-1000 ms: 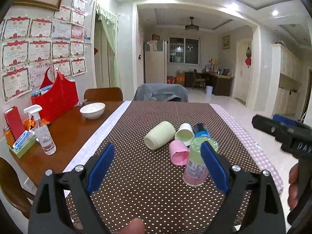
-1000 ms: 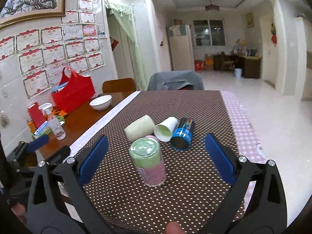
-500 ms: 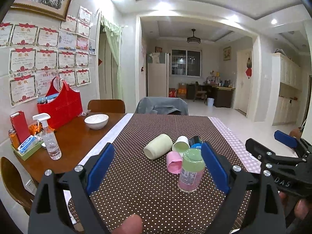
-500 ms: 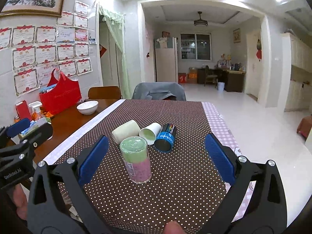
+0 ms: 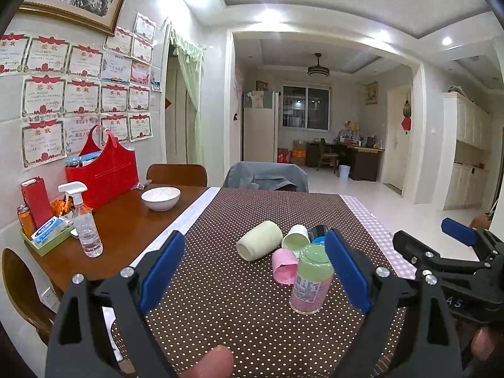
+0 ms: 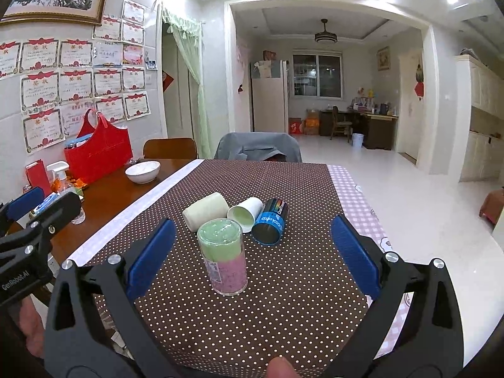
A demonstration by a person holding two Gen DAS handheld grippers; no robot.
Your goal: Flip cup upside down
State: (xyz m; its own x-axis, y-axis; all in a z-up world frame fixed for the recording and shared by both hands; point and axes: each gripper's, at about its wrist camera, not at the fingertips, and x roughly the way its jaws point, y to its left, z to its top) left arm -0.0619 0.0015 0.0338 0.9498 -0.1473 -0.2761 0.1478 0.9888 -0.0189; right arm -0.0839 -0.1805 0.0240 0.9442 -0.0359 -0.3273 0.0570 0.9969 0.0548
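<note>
A clear cup with a green and pink inside point(image 5: 310, 278) point(image 6: 224, 255) stands on the dotted tablecloth point(image 5: 239, 308) point(image 6: 299, 283), its flat closed end up. Behind it lie a cream cup point(image 5: 260, 245) point(image 6: 206, 210), a white cup point(image 5: 295, 241) point(image 6: 246, 213), a pink cup point(image 5: 284, 266) and a black and blue cup point(image 6: 271, 222) on their sides. My left gripper point(image 5: 252, 271) is open and empty, held back from the cups. My right gripper point(image 6: 249, 252) is open and empty, and also shows at the right of the left wrist view point(image 5: 453, 245).
On the bare wood at the left are a white bowl point(image 5: 160, 197) point(image 6: 142, 171), a spray bottle point(image 5: 83, 220), a red bag point(image 5: 102, 168) point(image 6: 96, 152) and a tissue box point(image 5: 47, 234). Chairs point(image 5: 266, 176) stand at the table's far end.
Both grippers have drawn back and up from the cups. The clear cup stands alone on the cloth, now farther from both grippers.
</note>
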